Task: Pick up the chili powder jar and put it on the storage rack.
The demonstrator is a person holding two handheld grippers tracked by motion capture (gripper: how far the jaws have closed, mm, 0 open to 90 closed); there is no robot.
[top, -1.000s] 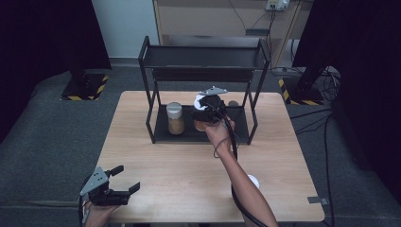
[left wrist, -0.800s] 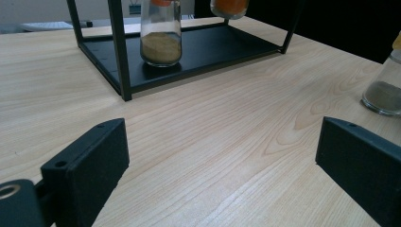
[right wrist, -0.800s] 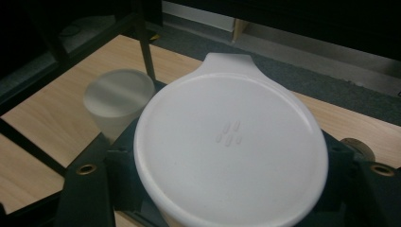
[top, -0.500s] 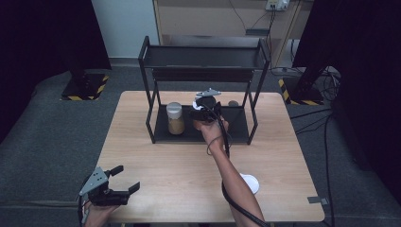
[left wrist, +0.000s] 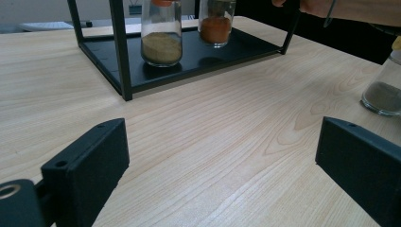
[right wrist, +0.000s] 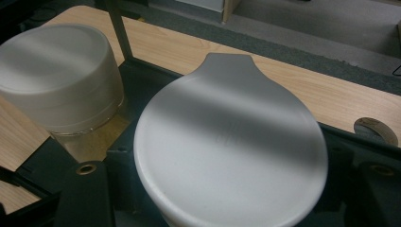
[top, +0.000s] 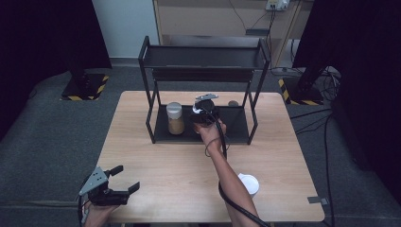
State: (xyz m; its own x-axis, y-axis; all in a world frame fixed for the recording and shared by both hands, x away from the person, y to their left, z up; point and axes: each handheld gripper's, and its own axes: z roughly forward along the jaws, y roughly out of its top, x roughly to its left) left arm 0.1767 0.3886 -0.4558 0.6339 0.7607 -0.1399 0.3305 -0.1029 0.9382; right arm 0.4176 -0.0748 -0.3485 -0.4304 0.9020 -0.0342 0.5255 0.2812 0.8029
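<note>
A black two-tier rack [top: 255,101] stands at the back of the wooden table. On its lower shelf a white-lidded jar of yellow powder [top: 175,118] [left wrist: 161,40] stands at the left. Beside it, my right gripper [top: 204,109] reaches in from the front, shut on a jar of orange powder [left wrist: 216,24] that rests on the shelf. That jar's white lid [right wrist: 231,146] sits between the jaws in the right gripper view. My left gripper [top: 118,179] [left wrist: 222,156] hovers open over the table's near left corner, holding nothing.
A third jar with a white lid [top: 248,184] and dark powder [left wrist: 385,87] stands on the table at the near right, by the person's forearm [top: 227,170]. The rack's upper shelf [top: 203,59] overhangs the jars. Cables lie on the floor at the right.
The right hand has shifted slightly toward the near side of the lower shelf with the orange jar, and the forearm has straightened. The left gripper has not moved.
</note>
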